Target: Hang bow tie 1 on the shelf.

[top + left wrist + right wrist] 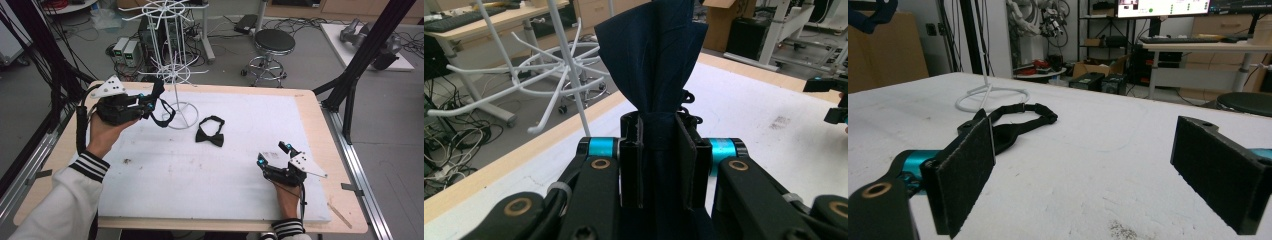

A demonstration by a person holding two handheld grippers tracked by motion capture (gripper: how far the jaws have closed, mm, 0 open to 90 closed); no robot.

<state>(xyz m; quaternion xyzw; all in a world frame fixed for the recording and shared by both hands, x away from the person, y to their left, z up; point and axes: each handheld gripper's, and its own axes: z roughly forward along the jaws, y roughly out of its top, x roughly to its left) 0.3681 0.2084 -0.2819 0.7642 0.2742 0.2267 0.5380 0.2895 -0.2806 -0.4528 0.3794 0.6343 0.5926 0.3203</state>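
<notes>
My left gripper (151, 101) is held above the table's back left, shut on a dark navy bow tie (159, 91) whose strap loop hangs below it. In the left gripper view the tie's fabric (656, 65) fans up from between the closed pads of the left gripper (659, 150). A second, black bow tie (210, 132) lies flat on the white mat (200, 175) near the middle, also seen as the black bow tie (1015, 125) ahead of my right gripper (1093, 170). That right gripper (271, 154) rests low at the front right, open and holding nothing.
A white wire hanging rack (172, 60) stands on a ring base (182, 116) at the mat's back, just right of my left gripper; its arms (549, 65) are close by. A stool (274, 42) and cables lie on the floor beyond the table.
</notes>
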